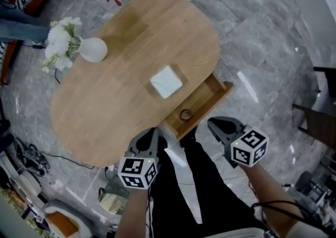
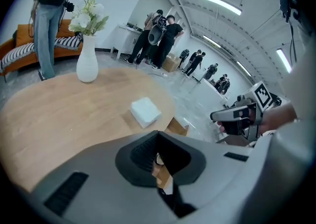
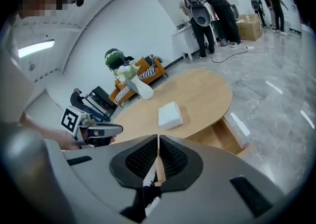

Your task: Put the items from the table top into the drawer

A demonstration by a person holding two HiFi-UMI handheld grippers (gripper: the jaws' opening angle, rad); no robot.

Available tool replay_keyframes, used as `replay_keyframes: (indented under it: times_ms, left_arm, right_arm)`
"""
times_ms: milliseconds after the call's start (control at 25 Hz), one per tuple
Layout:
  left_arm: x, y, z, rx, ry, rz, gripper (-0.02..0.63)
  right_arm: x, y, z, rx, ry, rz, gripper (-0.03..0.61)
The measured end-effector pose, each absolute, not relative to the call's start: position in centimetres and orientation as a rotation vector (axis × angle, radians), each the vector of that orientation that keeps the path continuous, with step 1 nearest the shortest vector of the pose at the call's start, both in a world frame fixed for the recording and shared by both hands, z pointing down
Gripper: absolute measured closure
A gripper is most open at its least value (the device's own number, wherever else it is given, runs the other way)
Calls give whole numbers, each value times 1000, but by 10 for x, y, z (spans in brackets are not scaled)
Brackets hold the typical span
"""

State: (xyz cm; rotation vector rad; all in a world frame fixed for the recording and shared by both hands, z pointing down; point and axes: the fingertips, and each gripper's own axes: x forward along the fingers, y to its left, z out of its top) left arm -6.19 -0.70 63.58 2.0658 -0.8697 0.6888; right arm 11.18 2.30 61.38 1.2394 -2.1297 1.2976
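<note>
Grey marble floor, oval wooden counter [image 1: 105, 105]. The white square packet [image 1: 166, 81] lies flat ahead of both sets of fingers, just past the open drawer [image 1: 205, 100]. The left gripper [image 1: 147, 138] has its fingers parted and empty; the right gripper [image 1: 217, 124] is pinched together on nothing. Best, I'd say, to bring the left in low, straddling the packet's edges.

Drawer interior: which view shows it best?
Head view: it looks straight down into the open drawer, showing a ring-shaped item on its floor. The right gripper view sees it obliquely, ring not visible; the left gripper view catches only a corner past the table and a sliver between its jaws.
</note>
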Motion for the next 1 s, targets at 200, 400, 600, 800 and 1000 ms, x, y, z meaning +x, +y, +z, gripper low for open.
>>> replay_keyframes:
  times_ms: [200, 400, 600, 800, 1000]
  left_arm:
    - [-69, -17, 635, 2083, -865, 684, 613]
    - [-75, -23, 642, 2065, -850, 696, 612]
    - [-76, -29, 652, 2062, -818, 720, 612]
    - [-70, -31, 661, 2073, -767, 748, 612]
    - [-65, -34, 668, 2075, -739, 777, 612]
  right_arm:
    - [99, 19, 616, 1257, -2122, 1308, 543]
    - [86, 11, 621, 1259, -2120, 1320, 543]
    - [76, -2, 626, 1264, -2117, 1333, 543]
    - [66, -10, 636, 1244, -2115, 1375, 541]
    - [59, -22, 654, 1235, -2109, 1429, 541]
